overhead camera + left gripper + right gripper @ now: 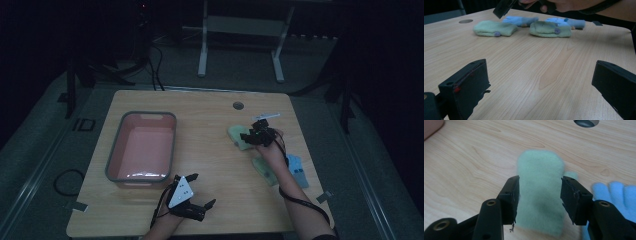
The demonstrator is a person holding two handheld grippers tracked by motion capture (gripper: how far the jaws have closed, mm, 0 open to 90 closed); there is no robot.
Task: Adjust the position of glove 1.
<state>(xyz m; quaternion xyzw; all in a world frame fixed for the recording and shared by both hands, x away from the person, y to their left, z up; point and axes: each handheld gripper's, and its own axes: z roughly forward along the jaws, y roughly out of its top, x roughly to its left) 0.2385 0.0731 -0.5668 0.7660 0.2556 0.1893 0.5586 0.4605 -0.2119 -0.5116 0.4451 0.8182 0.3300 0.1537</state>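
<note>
Nearest me, I see my left gripper (199,192) low over the near edge of the table (210,107), just this side of the pink tub (142,145); its jaws stand wide apart with nothing but bare wood between them. Across from the tub, on its right and well apart from it, my right gripper (248,136) sits over the far green mitten (237,136), jaws spread to either side of it and not yet pressed in. In the right gripper view that mitten (540,192) runs lengthwise straight away from the jaws, its rounded end pointing toward the round hole in the table (586,122) and a short thumb stub sticking out to one side; it looks pale green, soft and fuzzy, lying flat on the wood. From the left gripper view I count two green mittens side by side, the left one (494,28) and the right one (550,29), each with a small dark dot on its near face, and two light blue gloves (520,20) just behind them. The second green mitten (265,169) lies nearer me than the first, beside the blue glove (298,170) toward the table's right edge.
</note>
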